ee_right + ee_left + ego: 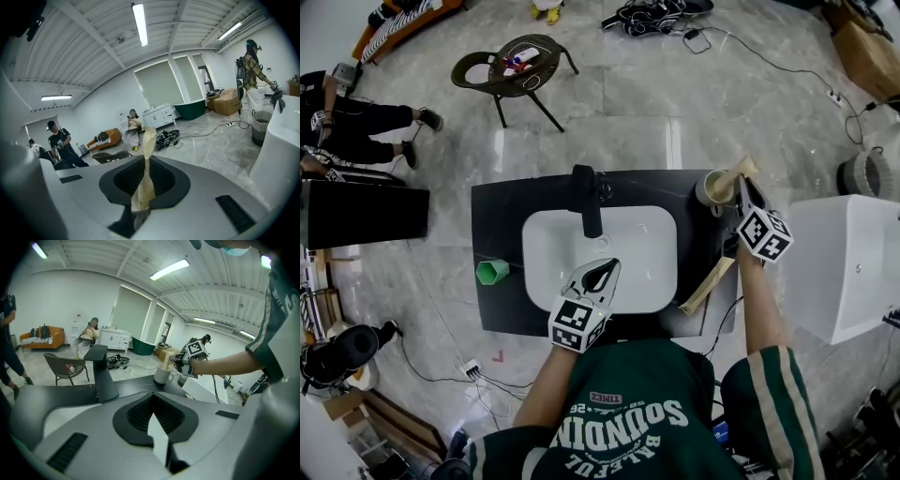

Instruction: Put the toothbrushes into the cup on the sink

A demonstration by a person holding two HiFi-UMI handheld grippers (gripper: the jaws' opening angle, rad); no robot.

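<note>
Toothbrush no. 1 (739, 174), in a beige wrapper, is clamped in the right gripper (744, 190). In the right gripper view the jaws stand narrow and press on the wrapper from both sides, and the brush (145, 173) runs out past the tips. Its lower end sits over the mouth of the white cup (710, 190) and seems to dip inside; depth not readable. The cup stands at the far right corner of the black counter (502, 206); no other contents made out. Toothbrush no. 2 (708, 286), same wrapper, lies loose and slanted on the counter's right edge, apart from the cup. Left gripper (605, 272) hangs over the white basin (553, 253), touching nothing. Its jaw tips meet in the left gripper view, and a white sliver shows in the gap nearer the base; cannot tell whether that is the basin below. A green cup (492, 272) is on the left of the counter, interior not visible. The black faucet (586, 197) is at the back of the basin.
</note>
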